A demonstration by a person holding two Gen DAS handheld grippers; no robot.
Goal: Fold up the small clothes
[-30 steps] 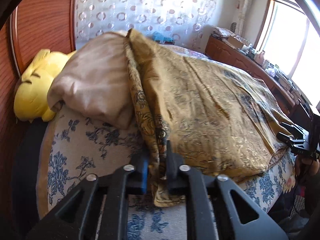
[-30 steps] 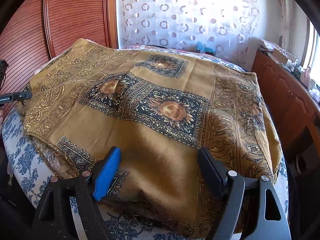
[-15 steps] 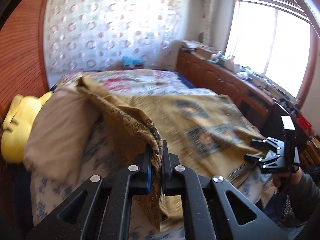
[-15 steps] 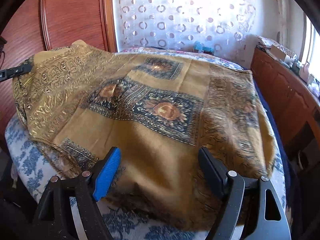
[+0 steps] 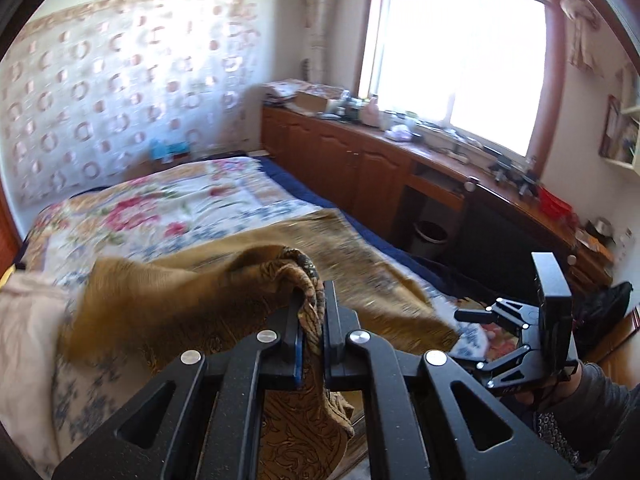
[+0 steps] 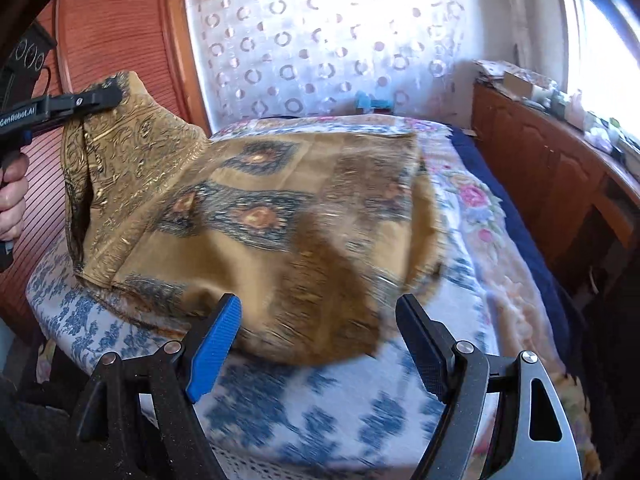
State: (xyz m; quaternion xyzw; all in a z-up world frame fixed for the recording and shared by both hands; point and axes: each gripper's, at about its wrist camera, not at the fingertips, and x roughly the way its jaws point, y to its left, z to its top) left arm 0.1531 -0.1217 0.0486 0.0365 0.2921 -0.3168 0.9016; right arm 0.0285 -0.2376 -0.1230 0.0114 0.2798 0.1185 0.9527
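Observation:
A mustard-gold patterned cloth [image 6: 280, 208] with dark floral medallions lies across the bed. My left gripper [image 5: 312, 312] is shut on one edge of the cloth [image 5: 192, 300] and holds it lifted above the bed; it also shows in the right wrist view [image 6: 116, 92] at upper left, with the cloth hanging from it. My right gripper [image 6: 320, 332] is open and empty, its jaws wide apart just above the near edge of the cloth. It shows in the left wrist view [image 5: 472, 320] at lower right.
The bed has a blue-and-white floral cover [image 6: 320, 408] and a pink floral quilt [image 5: 160, 208]. A beige pillow [image 5: 24, 320] lies at left. A wooden cabinet [image 5: 360, 160] runs along the window wall, with a bin [image 5: 430, 236] below. A red-brown wardrobe [image 6: 120, 20] stands at left.
My left gripper has risen and swung right, lifting the cloth's edge off the bed. The cloth has drawn in toward the middle. My right gripper stays open near the cloth's front edge.

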